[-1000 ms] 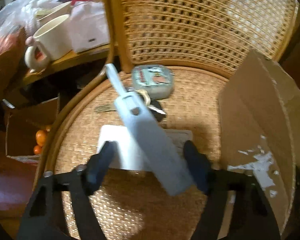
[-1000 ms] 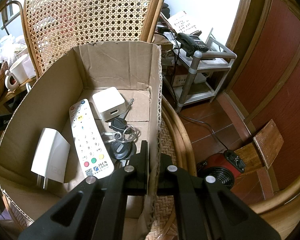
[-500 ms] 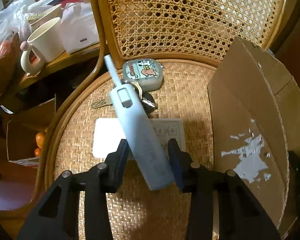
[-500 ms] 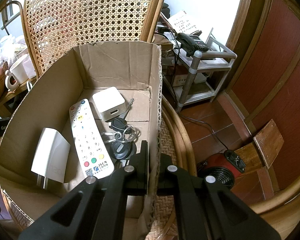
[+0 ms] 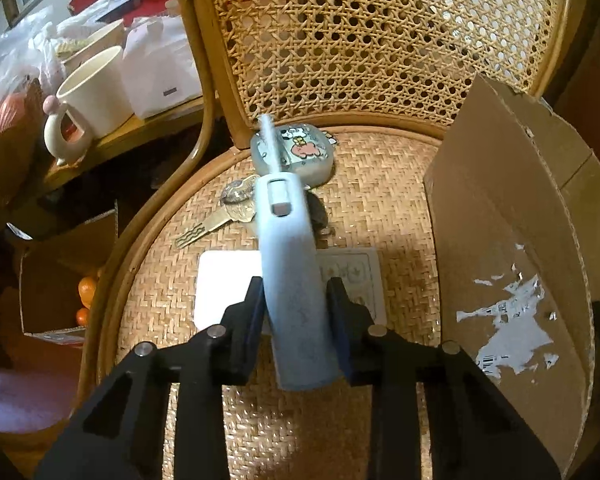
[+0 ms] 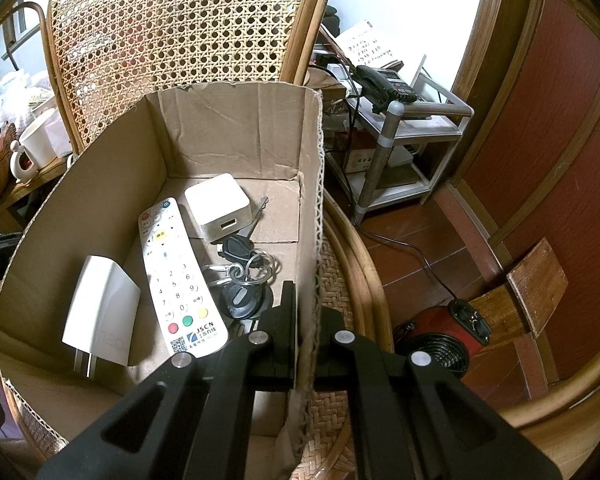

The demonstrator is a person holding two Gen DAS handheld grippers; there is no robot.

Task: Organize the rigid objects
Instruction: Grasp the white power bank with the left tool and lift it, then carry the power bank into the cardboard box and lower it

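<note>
Woven cane covers the seat and back of a round chair (image 5: 380, 208) where small household things are being sorted into a cardboard box (image 6: 236, 128). At far left in the left wrist view, a cream mug (image 5: 88, 100) stands on a wooden side table (image 5: 132, 136) beside the chair. On the seat lie a brass key (image 5: 216, 220), a white card (image 5: 224, 280) and, near the chair back, a grey-green case with cartoon stickers (image 5: 300, 156). The left gripper (image 5: 294, 308) points steeply down over the seat, its jaws closing on a pale blue long-nosed lighter (image 5: 290, 264) that stands between them with the pads against its sides; the nozzle points toward the sticker case. To the right, the box's outer wall, with torn label scraps, rises from the seat. In the right wrist view, the box holds a white plug adapter (image 6: 104, 312) leaning on its left wall, a white remote control (image 6: 176, 276) lying lengthwise, a white square charger (image 6: 218, 206) toward the back, and a bunch of keys with black fobs (image 6: 244, 272). The right gripper (image 6: 306, 332) is clamped on the box's right wall, one finger inside and one outside. Beyond the chair stand a metal shelf with a black telephone (image 6: 384, 84) and a red fan heater (image 6: 444, 340) on the floor.
</note>
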